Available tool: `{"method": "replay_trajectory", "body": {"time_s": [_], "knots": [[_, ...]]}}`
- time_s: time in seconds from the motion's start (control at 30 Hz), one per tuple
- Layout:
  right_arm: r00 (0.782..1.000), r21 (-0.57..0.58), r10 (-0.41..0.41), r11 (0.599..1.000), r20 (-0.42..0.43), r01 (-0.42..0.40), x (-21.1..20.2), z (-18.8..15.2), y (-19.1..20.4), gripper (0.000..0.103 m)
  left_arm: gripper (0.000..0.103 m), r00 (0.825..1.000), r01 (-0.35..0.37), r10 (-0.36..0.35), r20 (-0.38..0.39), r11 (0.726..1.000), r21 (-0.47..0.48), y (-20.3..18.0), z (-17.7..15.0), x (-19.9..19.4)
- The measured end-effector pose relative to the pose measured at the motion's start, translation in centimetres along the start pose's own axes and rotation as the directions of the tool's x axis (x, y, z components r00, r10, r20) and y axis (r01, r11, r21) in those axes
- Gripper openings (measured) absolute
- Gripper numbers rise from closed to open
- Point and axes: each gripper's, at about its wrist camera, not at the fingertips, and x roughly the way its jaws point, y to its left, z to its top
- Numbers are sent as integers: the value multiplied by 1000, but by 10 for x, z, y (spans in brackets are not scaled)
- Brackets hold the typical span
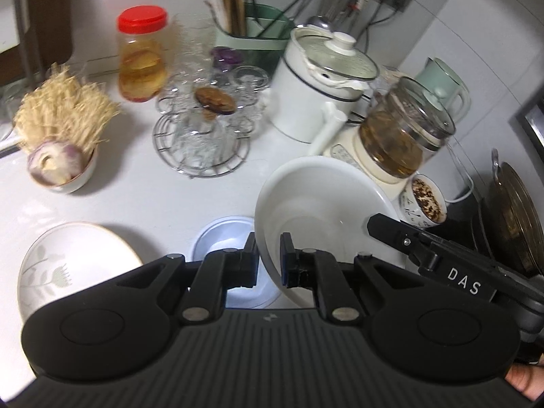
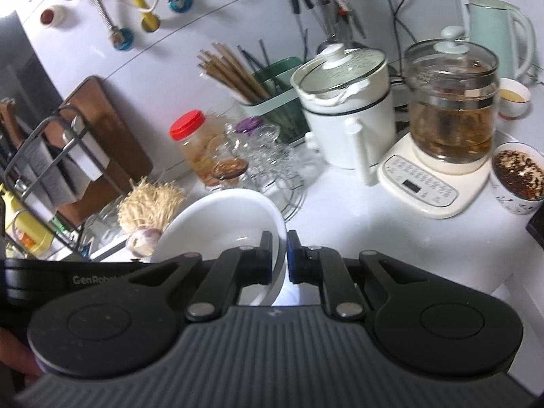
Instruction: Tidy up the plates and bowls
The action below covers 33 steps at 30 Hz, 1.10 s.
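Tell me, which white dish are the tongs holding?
The big plain white bowl: both tongs, left and right, pinch its rim. The flower plate lies untouched on the counter.

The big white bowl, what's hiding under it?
Under the big white bowl, held up by both tongs, left and right, sits a smaller pale bluish dish on the counter. The bowl covers the dish's right side, so that part can't be seen.

The white bench (image 1: 142,200) carries a flowered plate (image 1: 68,265) at eight o'clock, a red-lidded jar (image 1: 142,54) at eleven, and a white pot (image 1: 306,102) at one.
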Motion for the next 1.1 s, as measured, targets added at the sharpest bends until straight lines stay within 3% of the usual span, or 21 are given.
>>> {"method": "replay_trajectory", "body": {"time_s": [0.33, 0.7, 1.1], "knots": [[996, -39, 1, 999, -89, -4, 23, -9, 15, 13, 13, 999, -36, 34, -28, 996, -77, 28, -18, 13], [979, -96, -43, 995, -197, 24, 65, -26, 27, 13, 14, 992, -81, 64, -107, 982, -172, 60, -44, 48], [971, -104, -57, 994, -234, 33, 96, -28, 13, 13, 14, 992, -85, 59, -109, 965, -246, 71, -34, 83]]}}
